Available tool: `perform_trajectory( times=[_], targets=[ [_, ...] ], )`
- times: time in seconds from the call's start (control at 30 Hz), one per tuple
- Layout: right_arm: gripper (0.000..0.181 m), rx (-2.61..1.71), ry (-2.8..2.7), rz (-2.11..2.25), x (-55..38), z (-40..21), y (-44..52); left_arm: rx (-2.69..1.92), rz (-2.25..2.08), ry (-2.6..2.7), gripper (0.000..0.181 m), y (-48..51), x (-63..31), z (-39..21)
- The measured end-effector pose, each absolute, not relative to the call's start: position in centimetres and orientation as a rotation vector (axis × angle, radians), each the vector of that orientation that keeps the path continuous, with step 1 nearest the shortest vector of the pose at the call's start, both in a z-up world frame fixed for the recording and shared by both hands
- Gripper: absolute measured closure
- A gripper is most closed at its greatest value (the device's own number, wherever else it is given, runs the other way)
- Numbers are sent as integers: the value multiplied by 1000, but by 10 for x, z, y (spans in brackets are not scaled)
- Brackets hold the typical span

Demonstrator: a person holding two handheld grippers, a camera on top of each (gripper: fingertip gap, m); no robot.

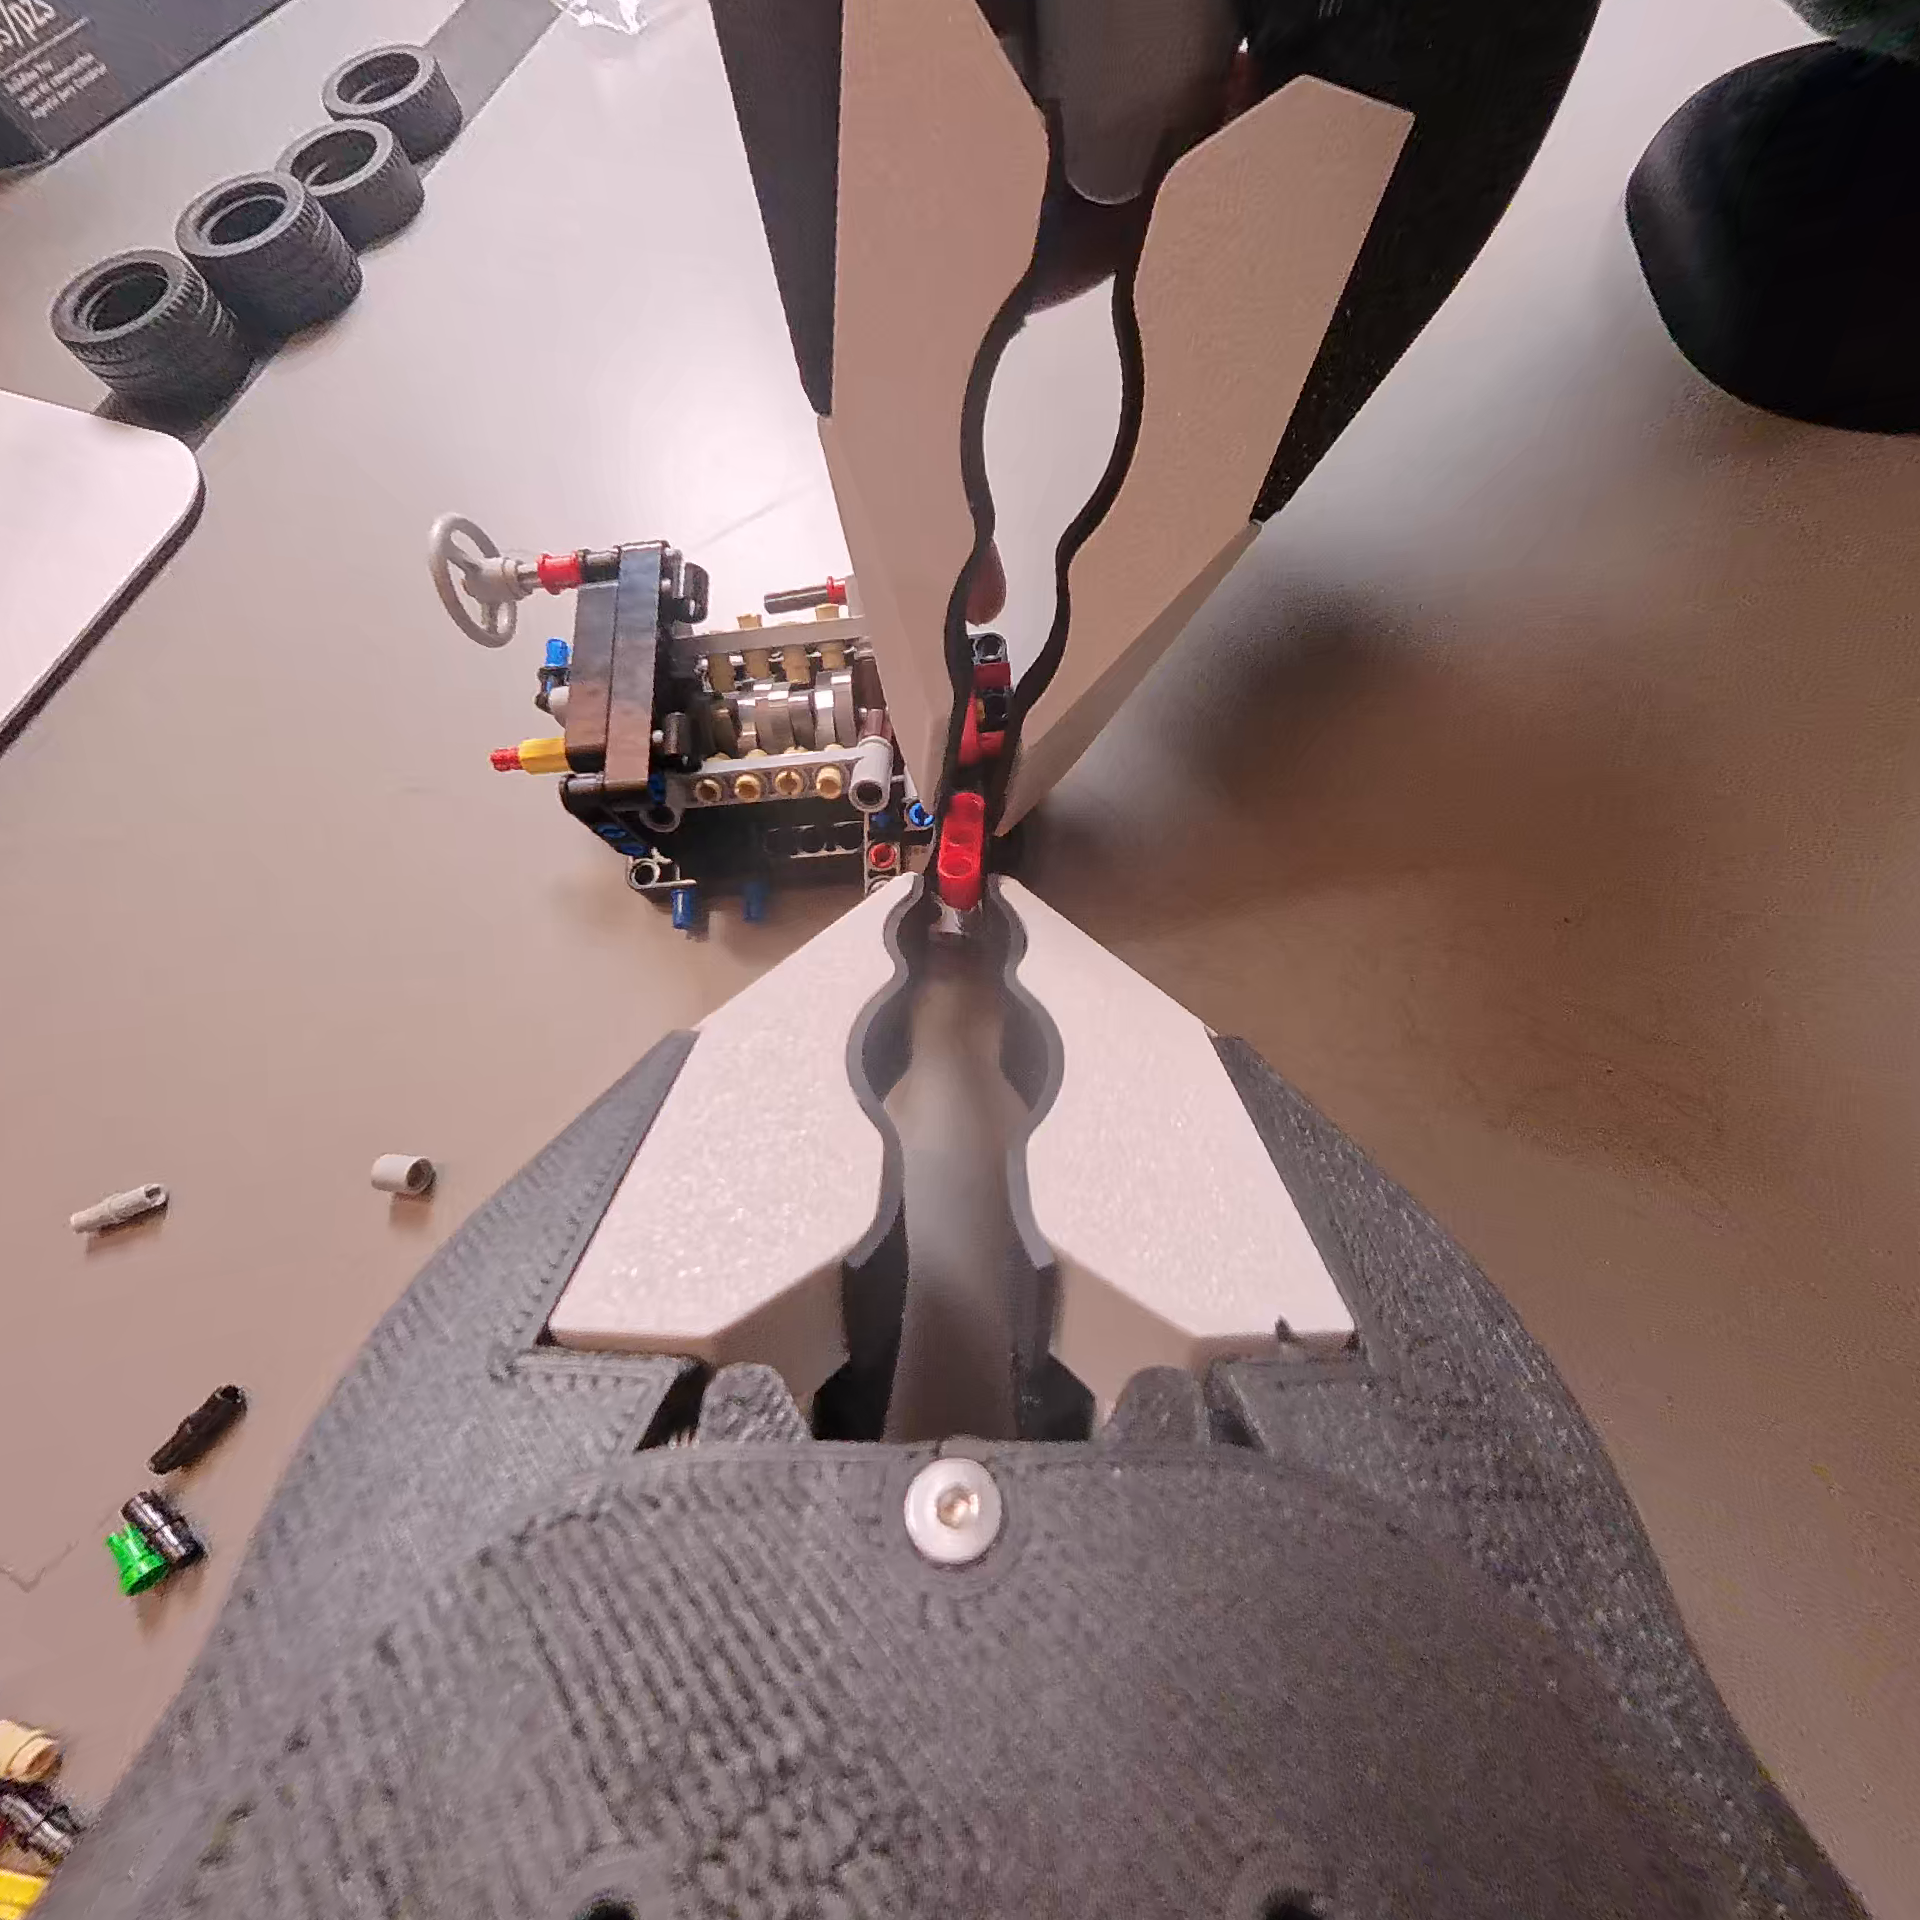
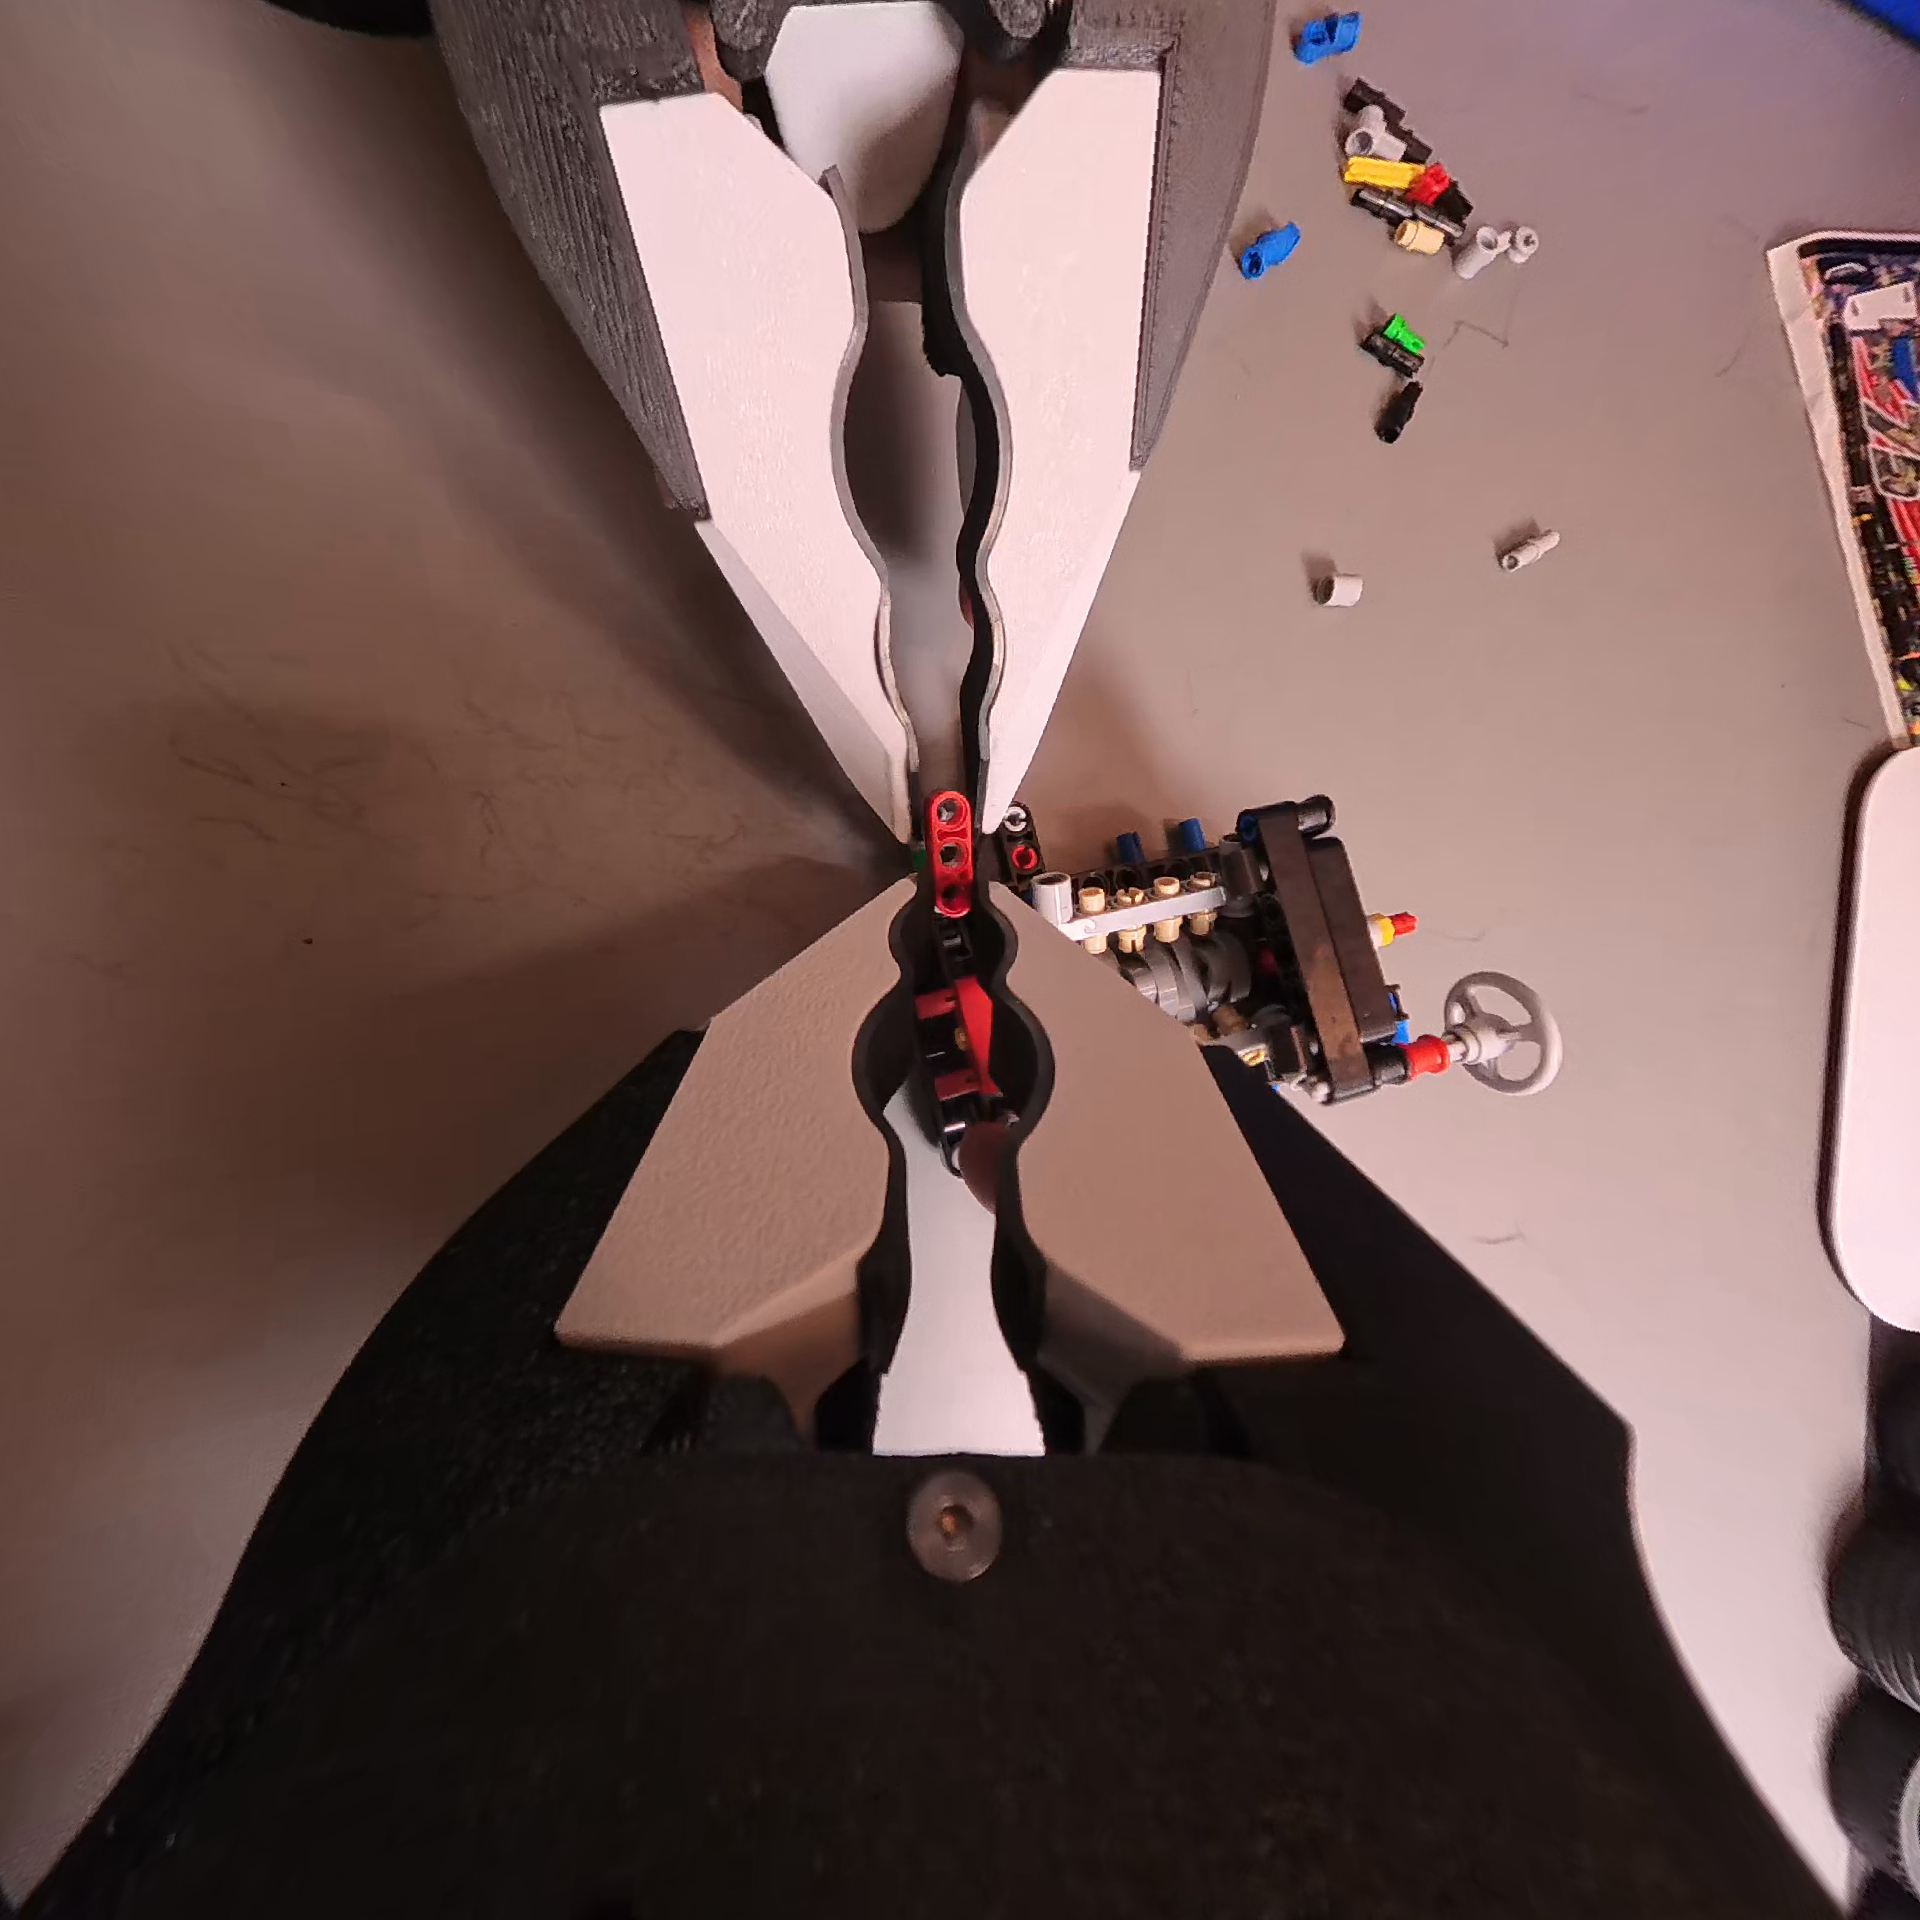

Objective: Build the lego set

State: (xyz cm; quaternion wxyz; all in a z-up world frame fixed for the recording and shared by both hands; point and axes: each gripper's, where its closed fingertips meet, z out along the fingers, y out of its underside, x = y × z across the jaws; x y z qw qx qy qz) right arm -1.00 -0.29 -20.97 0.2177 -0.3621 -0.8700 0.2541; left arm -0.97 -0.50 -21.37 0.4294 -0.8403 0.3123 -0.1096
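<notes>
The partly built lego model (image 1: 727, 727) lies on the tan table, with a black frame, tan pins and a grey steering wheel (image 1: 473, 577). My left gripper (image 1: 961, 899) is shut on the near end of a small red beam (image 1: 961, 847) with holes. My right gripper (image 1: 971, 810) comes from the far side, tip to tip with the left. It is shut on the model's red and black end part (image 2: 956, 1029). In the right wrist view the red beam (image 2: 951, 852) bridges my right gripper (image 2: 951, 899) and my left gripper (image 2: 948, 795), beside the model (image 2: 1247, 935).
Several black tyres (image 1: 260, 249) stand at the far left. Loose small pieces (image 1: 156, 1538) and a grey sleeve (image 1: 403, 1174) lie at the left. A pile of coloured pieces (image 2: 1403, 187), a printed booklet (image 2: 1870, 468) and a white board (image 2: 1881, 1039) lie on the model's far side.
</notes>
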Motion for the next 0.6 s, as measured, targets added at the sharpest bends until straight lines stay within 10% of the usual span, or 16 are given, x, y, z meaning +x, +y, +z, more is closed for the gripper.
perform_trajectory(
  times=[0.03,0.6],
  targets=[
    [176,-994,-2418,691,-10,-210,-3,-2098,-274,777,173,-5,-10,-214],
    [176,-922,-2501,555,-12,-209,-4,-2075,-282,773,176,-6,-10,-212]
  ],
)
